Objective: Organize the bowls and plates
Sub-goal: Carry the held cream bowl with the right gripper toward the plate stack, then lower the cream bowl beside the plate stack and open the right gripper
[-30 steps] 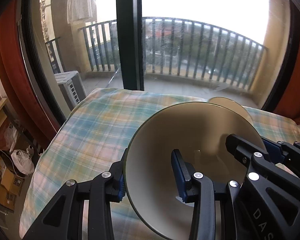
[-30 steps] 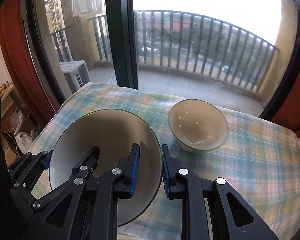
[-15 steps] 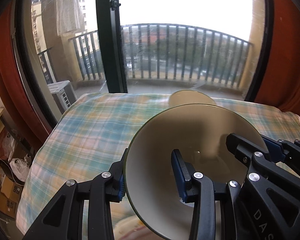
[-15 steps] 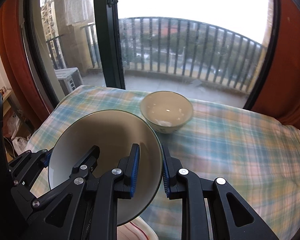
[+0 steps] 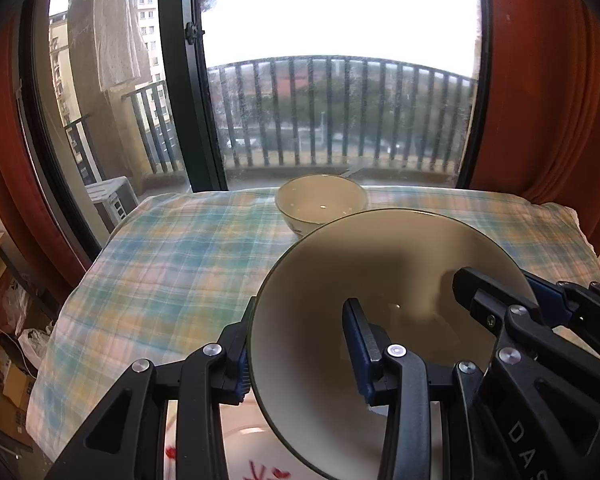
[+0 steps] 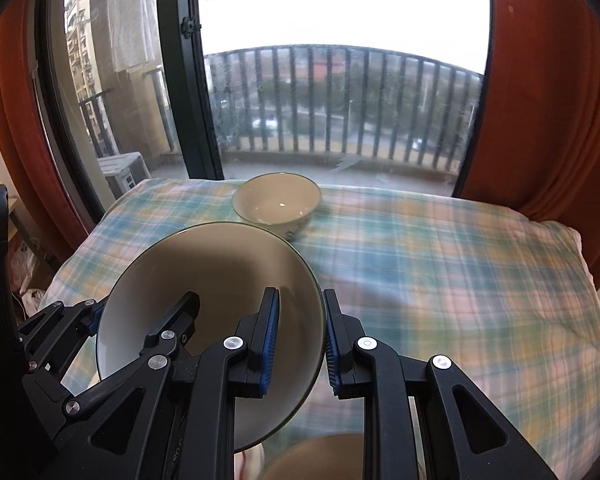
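Shifted: small bowl now farther off, near my checked cloth's far edge.
Left gripper and right gripper both clamp large bowl rim.

Left gripper clamped on rim of big bowl, right gripper gripping opposite rim, small bowl on plaid cloth

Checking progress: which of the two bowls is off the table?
The larger bowl, gripped at opposite rims by both hand-held grippers; the smaller bowl sits on the checked tablecloth.
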Demonstrator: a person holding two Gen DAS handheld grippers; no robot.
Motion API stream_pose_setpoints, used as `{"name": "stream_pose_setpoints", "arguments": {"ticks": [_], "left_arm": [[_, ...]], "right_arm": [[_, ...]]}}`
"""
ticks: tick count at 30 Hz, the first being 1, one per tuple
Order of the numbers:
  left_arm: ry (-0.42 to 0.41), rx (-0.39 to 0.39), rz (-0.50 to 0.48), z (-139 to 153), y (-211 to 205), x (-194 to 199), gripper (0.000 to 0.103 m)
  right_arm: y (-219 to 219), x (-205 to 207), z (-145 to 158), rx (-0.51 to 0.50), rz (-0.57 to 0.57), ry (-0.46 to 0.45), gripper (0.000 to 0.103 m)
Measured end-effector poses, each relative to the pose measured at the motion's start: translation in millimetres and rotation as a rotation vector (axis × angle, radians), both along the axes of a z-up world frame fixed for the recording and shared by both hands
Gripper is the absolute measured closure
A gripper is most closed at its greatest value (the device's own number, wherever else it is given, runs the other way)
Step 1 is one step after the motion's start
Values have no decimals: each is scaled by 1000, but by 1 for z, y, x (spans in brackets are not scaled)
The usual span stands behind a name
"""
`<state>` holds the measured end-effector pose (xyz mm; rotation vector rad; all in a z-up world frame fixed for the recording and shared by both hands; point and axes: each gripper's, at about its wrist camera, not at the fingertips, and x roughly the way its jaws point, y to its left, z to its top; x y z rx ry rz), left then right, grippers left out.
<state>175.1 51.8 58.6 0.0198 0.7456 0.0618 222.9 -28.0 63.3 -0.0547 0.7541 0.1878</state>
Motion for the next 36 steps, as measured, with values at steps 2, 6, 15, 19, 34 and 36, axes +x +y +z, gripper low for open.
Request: {"name": "stream_pose_setpoints", "arguments": {"ticks": [2,6,15,19,34,36], "left_arm": [[-6,3,-4,-1,-7,-8,63],[-10,7,-13,-3,-21,-23,63],[-8,18,-62,-10,-52,-52,63],[-2,15,-74,-15,-59,-60,63],[72,13,-113,-51,-78,-65,63],[84,13,-114,-55,-79,-64,63]], "right_arm": [[-8,-10,0,5,-4,-7,79],[-24,-30,-2,13,-14,-16,79],[-59,-70,-8,40,-54,-14,79],[-68,-80,-12,38,-67,-9,79],[-86,-91,-45,45,-103,62,79],[-87,-90,-51,50,-105,74,79]]}}
